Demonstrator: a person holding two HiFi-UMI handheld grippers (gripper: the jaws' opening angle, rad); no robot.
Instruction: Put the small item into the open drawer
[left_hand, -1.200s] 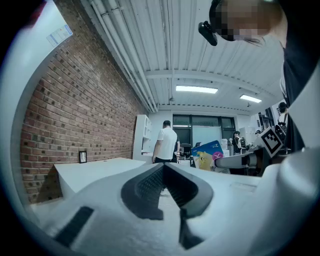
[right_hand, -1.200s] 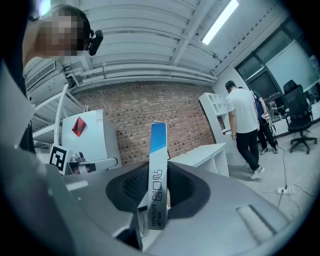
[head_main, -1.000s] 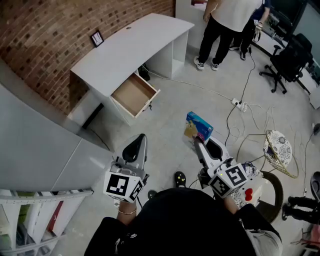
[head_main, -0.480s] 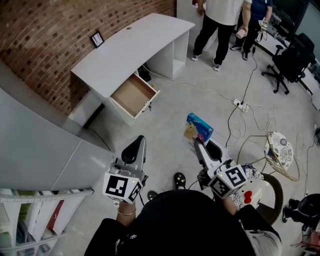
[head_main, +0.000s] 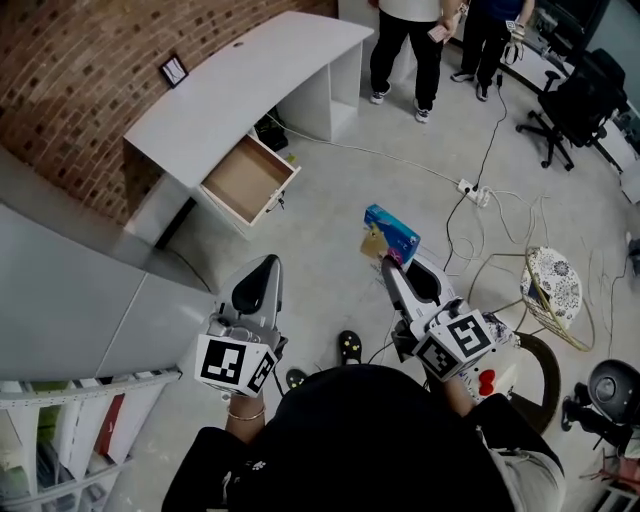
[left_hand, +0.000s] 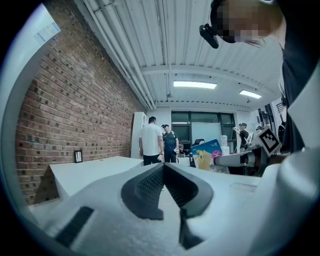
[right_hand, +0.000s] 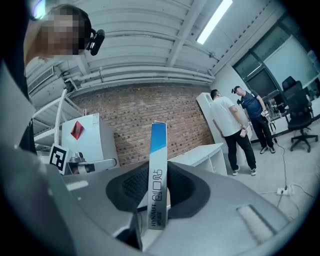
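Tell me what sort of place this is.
Probably an office or lab workspace: a white desk with an open drawer stands against a brick wall, there is an office chair, and a power strip lies on the concrete floor.

The shells of the left hand-held gripper (left_hand: 164, 167) and the right hand-held gripper (right_hand: 157, 187) look like matt white plastic with a faintly grainy skin. Their pads (right_hand: 129, 186) are dark, dull and finely ribbed, rubber-like. The small box (right_hand: 158, 165) between the right pads is printed cardboard with a light sheen, blue and white on its narrow edge. The table (head_main: 250, 85) has a smooth, matt white top, while the drawer (head_main: 240, 180) shows a pale, wood-coloured inside. Beside the table, the brick wall (head_main: 80, 60) is rough and red-brown. The floor (head_main: 320, 215) is grey and concrete-like, smooth and dull.
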